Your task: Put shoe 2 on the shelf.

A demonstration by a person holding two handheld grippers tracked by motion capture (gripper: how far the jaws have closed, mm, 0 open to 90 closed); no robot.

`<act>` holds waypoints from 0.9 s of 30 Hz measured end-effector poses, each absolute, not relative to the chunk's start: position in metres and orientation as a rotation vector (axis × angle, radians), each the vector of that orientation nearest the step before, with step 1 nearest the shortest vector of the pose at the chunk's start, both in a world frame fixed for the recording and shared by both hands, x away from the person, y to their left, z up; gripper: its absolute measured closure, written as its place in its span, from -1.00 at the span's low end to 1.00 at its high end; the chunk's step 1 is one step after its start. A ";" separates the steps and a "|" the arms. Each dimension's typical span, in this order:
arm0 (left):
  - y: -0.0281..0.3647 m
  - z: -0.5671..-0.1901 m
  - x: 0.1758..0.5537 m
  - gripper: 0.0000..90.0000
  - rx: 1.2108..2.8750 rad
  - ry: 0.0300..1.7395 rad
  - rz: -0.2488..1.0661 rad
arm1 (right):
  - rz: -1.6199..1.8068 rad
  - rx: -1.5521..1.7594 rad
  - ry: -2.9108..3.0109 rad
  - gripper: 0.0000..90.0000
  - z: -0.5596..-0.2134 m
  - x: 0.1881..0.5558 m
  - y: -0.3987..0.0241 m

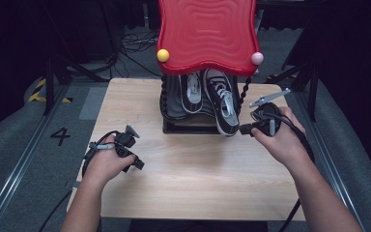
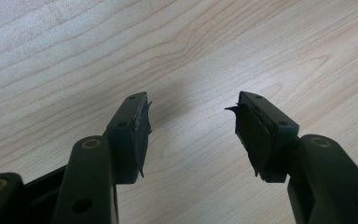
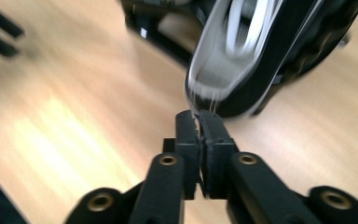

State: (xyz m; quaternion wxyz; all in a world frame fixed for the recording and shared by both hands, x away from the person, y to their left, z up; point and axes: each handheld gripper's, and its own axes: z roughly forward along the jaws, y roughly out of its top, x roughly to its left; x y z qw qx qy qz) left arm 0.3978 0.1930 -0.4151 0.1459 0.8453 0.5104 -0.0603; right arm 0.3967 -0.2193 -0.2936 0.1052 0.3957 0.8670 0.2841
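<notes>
A black canvas sneaker with white laces and sole tilts off a dark rack at upper centre, under a glossy red wavy tray. The right gripper is pressed together beside its toe. The left gripper, lower left, gapes over the pale woodgrain table.

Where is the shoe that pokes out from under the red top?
In the high view, the black-and-white shoe leans out of the rack on the right, beside its twin, toe near the right gripper.
</notes>
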 end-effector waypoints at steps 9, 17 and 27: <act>0.200 -0.416 0.391 0.01 2.417 1.492 -0.169 | 0.734 1.226 2.655 1.00 -0.350 0.416 -0.215; 0.212 -0.416 0.384 0.01 2.390 1.531 -0.157 | 0.784 1.234 2.639 1.00 -0.356 0.430 -0.208; 0.217 -0.415 0.377 0.00 2.380 1.555 -0.156 | 0.818 1.243 2.589 1.00 -0.356 0.437 -0.197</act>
